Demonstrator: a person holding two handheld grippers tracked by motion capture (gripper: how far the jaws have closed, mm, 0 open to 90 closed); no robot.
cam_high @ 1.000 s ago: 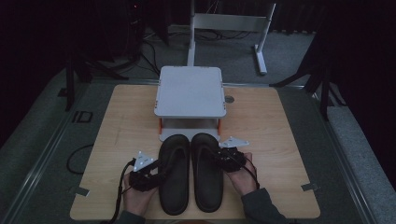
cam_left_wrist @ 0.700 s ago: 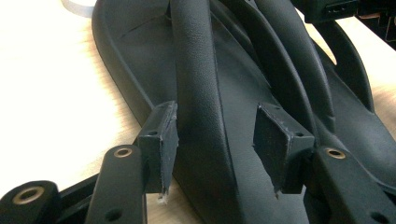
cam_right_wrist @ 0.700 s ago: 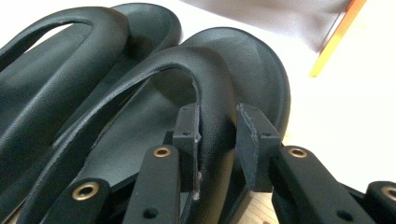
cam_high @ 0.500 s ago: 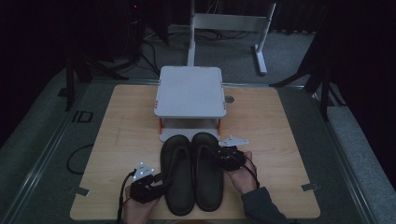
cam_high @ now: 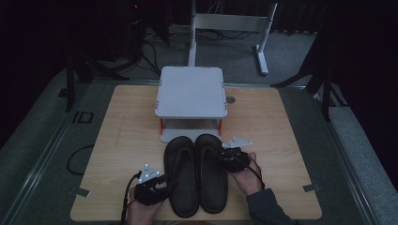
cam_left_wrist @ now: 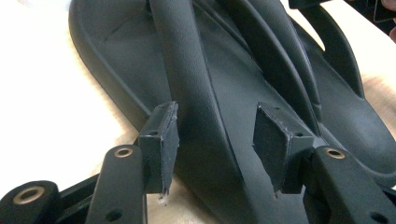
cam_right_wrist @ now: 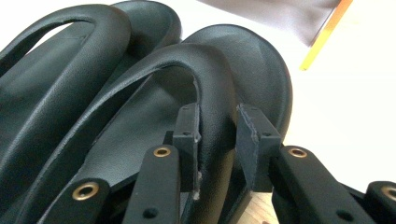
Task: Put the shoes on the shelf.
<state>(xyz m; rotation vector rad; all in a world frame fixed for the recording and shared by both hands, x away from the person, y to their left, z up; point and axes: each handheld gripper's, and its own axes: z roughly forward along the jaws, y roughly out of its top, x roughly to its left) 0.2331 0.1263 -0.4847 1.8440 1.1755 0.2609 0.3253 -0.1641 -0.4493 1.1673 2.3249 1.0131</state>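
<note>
Two black sandals lie side by side on the wooden table (cam_high: 126, 136), toes toward a grey stand. My left gripper (cam_high: 165, 185) sits at the outer side of the left sandal (cam_high: 182, 178), near its heel. Its jaws have just been closing. In the left gripper view they straddle that sandal's outer strap (cam_left_wrist: 196, 93), with a gap at the right pad (cam_left_wrist: 273, 140), so my left gripper (cam_left_wrist: 217, 140) is open. My right gripper (cam_high: 224, 157) is shut on the outer strap (cam_right_wrist: 217, 93) of the right sandal (cam_high: 212, 183), one pad on each side of it.
A grey two-level stand (cam_high: 191, 91) with orange posts stands just beyond the sandals' toes. Tape strips mark the table's near corners (cam_high: 83, 192) (cam_high: 310, 187). A cable loops off the left edge (cam_high: 75, 159). A metal frame (cam_high: 230, 21) stands on the floor behind.
My left gripper has slid back toward the person along the left sandal's outer side. The right gripper and both sandals have stayed put.
</note>
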